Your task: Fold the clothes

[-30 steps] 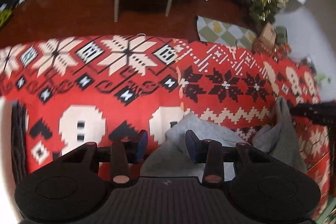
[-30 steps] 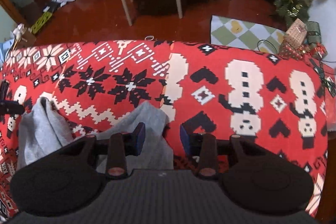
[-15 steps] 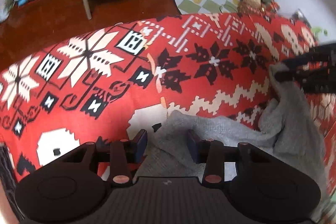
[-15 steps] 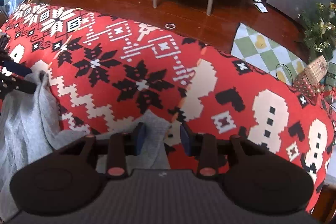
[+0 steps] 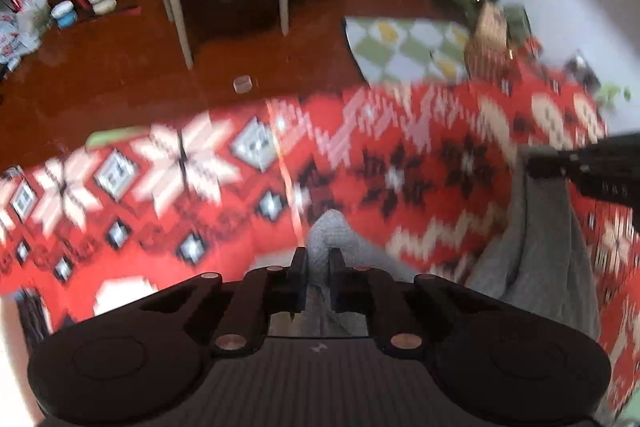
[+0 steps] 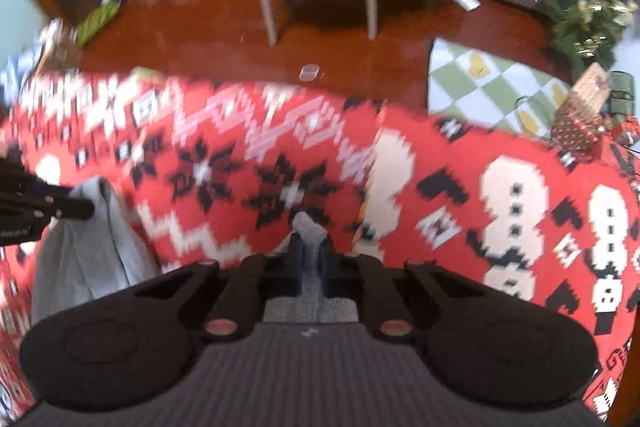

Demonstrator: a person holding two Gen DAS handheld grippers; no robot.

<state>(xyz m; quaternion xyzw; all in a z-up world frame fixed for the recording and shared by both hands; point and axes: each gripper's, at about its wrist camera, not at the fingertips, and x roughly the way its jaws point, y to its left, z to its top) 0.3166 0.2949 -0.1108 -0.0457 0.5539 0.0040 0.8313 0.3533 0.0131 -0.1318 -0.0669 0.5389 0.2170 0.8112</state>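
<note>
Both tools pinch the gray cloth [image 5: 536, 267], held up over the red worktop [image 5: 240, 195]. Left tool [image 5: 318, 263] & right tool [image 6: 311, 255] grip only small bits, so cloth may slip out w/ a hard pull.

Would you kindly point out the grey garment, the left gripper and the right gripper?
grey garment [image 5: 536, 267]: left wrist view, hanging fold.
left gripper [image 5: 318, 259]: left wrist view, between fingertips, pinching cloth.
right gripper [image 6: 311, 247]: right wrist view, between fingertips, pinching cloth.
</note>
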